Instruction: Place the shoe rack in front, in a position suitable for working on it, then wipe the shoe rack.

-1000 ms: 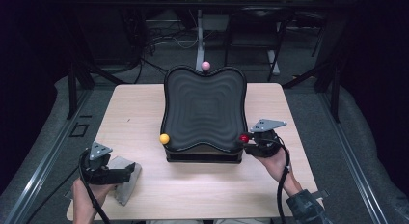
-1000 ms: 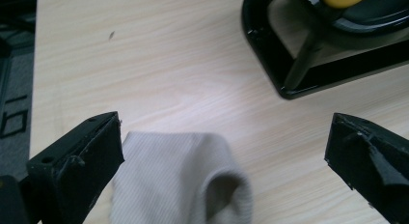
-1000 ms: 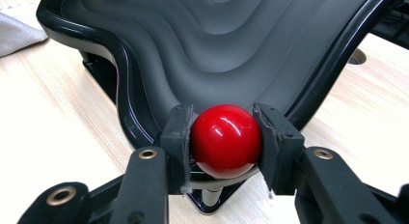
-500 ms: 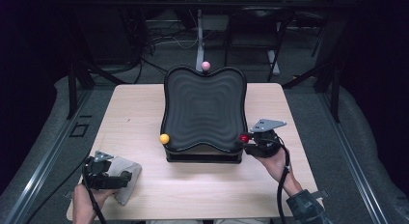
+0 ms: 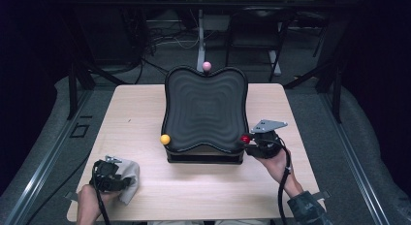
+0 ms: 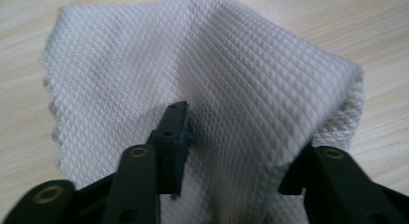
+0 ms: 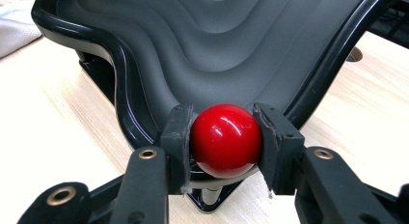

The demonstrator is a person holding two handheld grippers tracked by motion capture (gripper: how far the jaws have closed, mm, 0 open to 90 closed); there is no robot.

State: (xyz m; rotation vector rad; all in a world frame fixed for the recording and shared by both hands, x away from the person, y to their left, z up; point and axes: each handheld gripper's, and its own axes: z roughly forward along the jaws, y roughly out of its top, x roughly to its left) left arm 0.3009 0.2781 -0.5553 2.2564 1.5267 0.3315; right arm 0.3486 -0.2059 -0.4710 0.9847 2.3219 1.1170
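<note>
The left gripper (image 6: 231,132) has just been closing its jaws, and a raised fold of the grey waffle-weave cloth (image 6: 202,64) now stands pinched between them at the near left corner of the counter (image 5: 145,108). The right gripper (image 7: 224,137) clamps the red ball knob (image 7: 225,139) at the near right corner of the black wavy tray (image 5: 206,108).
</note>
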